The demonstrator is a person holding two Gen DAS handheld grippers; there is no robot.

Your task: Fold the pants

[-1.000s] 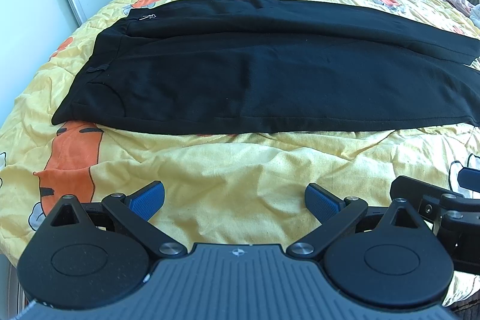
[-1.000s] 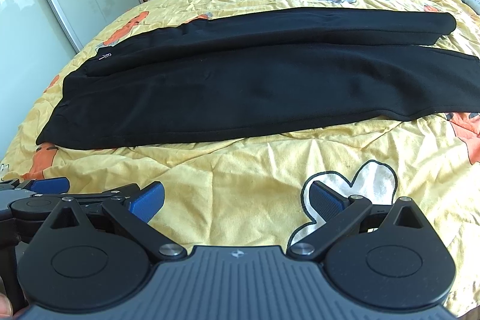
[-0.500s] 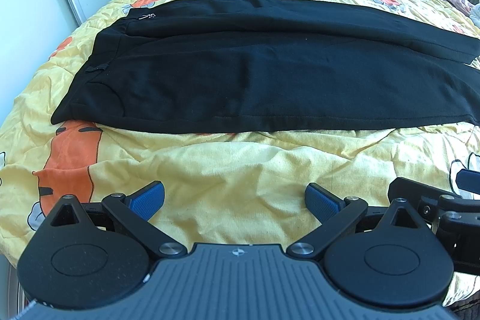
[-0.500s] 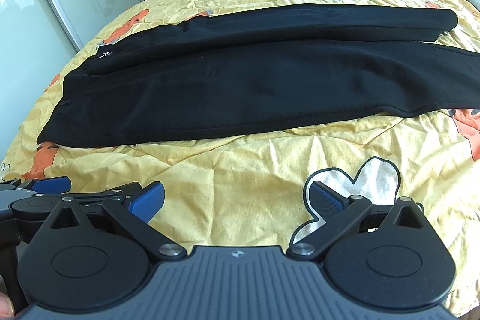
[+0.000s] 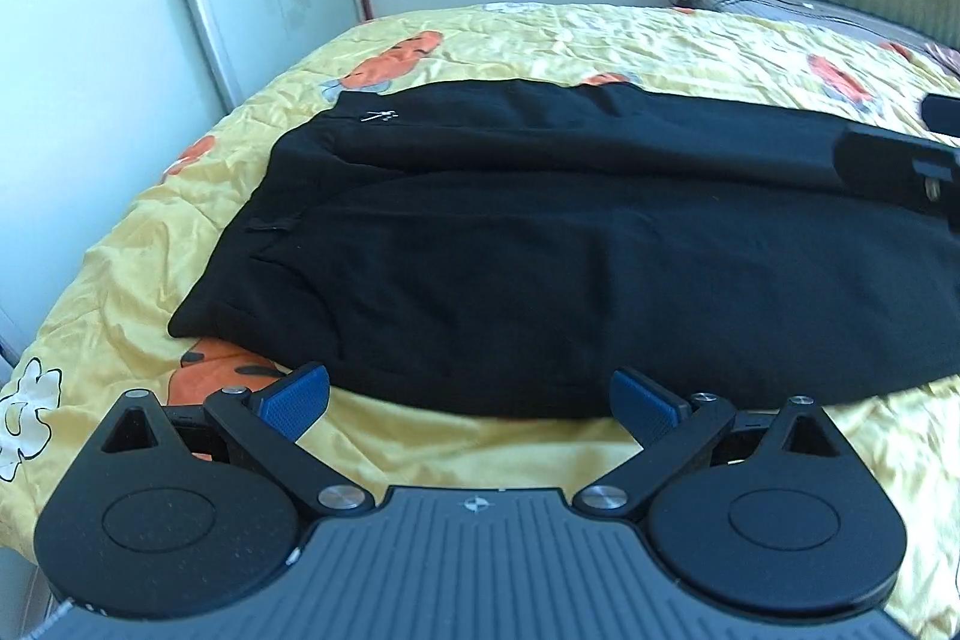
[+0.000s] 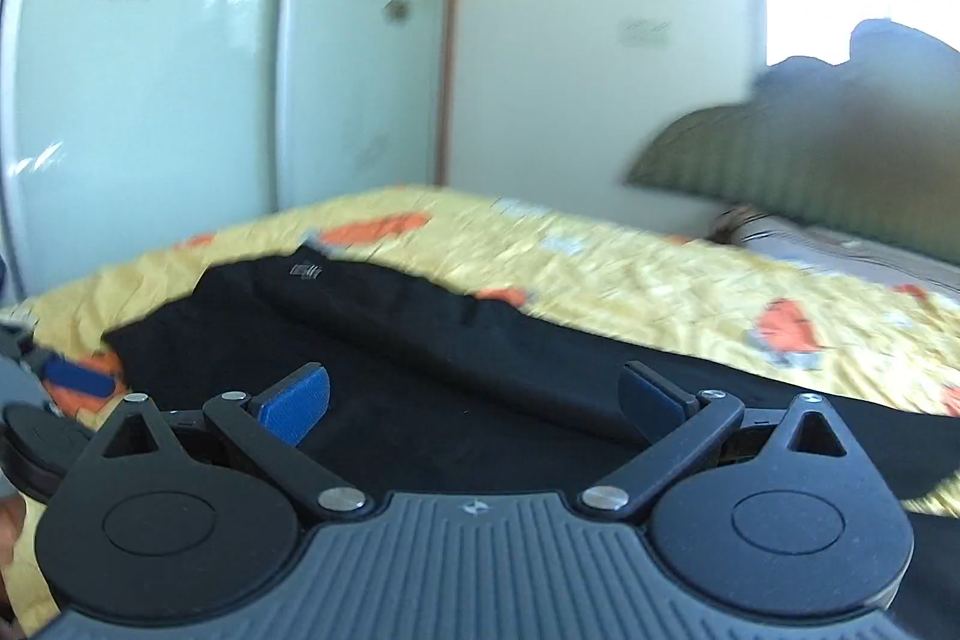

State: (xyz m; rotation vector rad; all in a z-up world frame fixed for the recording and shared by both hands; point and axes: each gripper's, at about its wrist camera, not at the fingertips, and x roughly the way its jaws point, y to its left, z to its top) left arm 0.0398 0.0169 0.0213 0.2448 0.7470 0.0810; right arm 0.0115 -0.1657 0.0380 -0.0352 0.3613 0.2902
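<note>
Item: black fabric pants [image 5: 570,250], laid flat on yellow patterned bedspread [image 5: 690,46]. Left gripper [image 5: 471,397] spread, empty, at near waist hem; right gripper [image 6: 474,400] spread, empty, above legs. Advice: pinch both layers squarely.

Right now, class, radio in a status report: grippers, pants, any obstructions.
Left gripper open, empty, at the pants' near edge. Right gripper open, empty. Black pants flat on yellow bedspread, unfolded. No obstructions visible.
</note>
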